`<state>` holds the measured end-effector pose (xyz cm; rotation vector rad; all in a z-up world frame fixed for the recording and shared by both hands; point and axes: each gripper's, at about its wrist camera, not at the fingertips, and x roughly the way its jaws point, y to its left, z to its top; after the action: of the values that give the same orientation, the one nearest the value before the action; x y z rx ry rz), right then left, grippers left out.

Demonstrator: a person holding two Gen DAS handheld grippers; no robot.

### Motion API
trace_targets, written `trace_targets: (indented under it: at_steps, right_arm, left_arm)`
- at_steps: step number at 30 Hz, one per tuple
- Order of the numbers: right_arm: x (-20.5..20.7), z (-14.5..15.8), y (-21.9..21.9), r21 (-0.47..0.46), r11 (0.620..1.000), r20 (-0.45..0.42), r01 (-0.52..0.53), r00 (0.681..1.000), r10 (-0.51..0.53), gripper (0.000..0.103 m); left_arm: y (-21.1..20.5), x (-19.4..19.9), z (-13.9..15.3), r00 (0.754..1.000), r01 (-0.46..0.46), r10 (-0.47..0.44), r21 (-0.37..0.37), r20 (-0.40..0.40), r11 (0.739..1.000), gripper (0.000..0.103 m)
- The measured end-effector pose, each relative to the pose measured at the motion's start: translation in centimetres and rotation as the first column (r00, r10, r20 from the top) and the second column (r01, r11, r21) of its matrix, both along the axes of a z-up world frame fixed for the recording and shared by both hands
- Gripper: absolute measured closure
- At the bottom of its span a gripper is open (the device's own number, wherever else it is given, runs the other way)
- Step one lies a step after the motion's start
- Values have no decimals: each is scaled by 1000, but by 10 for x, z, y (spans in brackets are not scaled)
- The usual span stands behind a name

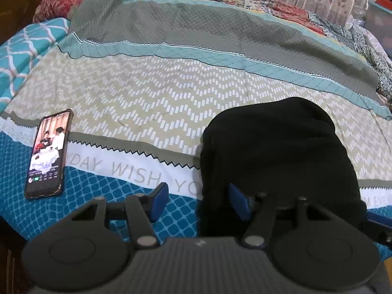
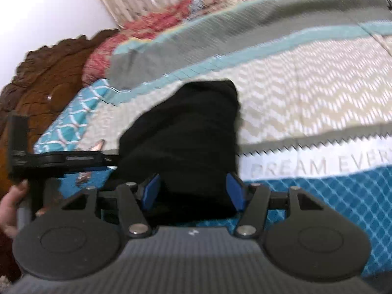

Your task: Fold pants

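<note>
1. Just ahead of the left gripper (image 1: 198,199) and off to its right side: the pants (image 1: 276,152), gathered into one thick, compact black bundle on the bedspread (image 1: 147,93).
2. No loose leg or waistband trailing out of the bundle in either view; judged from this, most of the folding done already, with several layers stacked. Exact number of folds impossible to tell, since the black cloth shows no detail.
3. Left gripper released: jaws apart, nothing clamped. Left pad over bare bedspread, right pad just at the near left edge of the pants, beside the cloth and not pinching it.
4. Directly in front of the right gripper (image 2: 193,191), and between its two pads: the near end of the same bundle, filling the whole gap from pad to pad. Cannot tell whether pressed or only straddled, because of the blur in this view.
5. Probably left to do: at most one last fold or a small tidying of the edges, then letting go and pulling both grippers away.
6. Well to the left of the left gripper: a phone (image 1: 47,154) with a lit screen, flat on the bedspread, clear of the pants and not part of the work.
</note>
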<state>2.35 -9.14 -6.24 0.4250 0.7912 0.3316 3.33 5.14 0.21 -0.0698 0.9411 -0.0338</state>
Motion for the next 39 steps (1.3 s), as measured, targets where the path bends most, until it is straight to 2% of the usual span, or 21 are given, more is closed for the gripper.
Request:
trace_targets:
  at_steps: [3,7,39]
  right_arm:
    - [-1,-12,-7,-11,1000,-54,11,998,-11,41]
    - [-5,-15,-9,-7,1000,-80,11,997,-11,39]
    - [-11,-8,-33,47,995,-94,88,992,-83,36]
  left_arm:
    - [-1,-2,-1,1000,4,-4,18,-2,1000,46]
    - [-2,-3,-3,1000,7,-7,36,-4,999,45]
    - [8,-4,-12,1000,1,0,41,-11,999,31]
